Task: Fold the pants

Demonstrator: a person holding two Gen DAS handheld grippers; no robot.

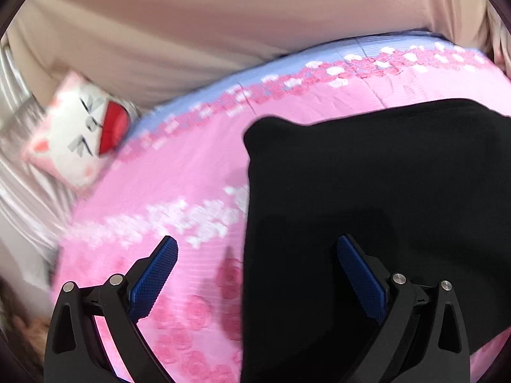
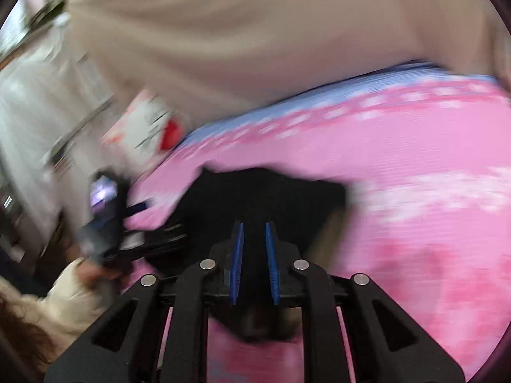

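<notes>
Black pants [image 1: 383,198] lie in a folded block on a pink flowered bedspread [image 1: 191,175]. My left gripper [image 1: 255,249] is open and empty, its blue pads [image 1: 156,274] spread wide over the pants' left edge, the right finger above the black cloth. In the blurred right wrist view my right gripper [image 2: 254,233] is nearly closed, and black pants cloth [image 2: 255,198] sits between and under its blue pads [image 2: 238,255]. The left gripper [image 2: 108,217] shows at the left there, held by a hand.
A white and pink cat pillow [image 1: 76,134] lies at the bed's far left edge. A beige curtain [image 1: 207,25] hangs behind the bed. The bedspread has a blue border [image 1: 367,48] along its far side. The person's cream sleeve [image 2: 73,296] shows low left.
</notes>
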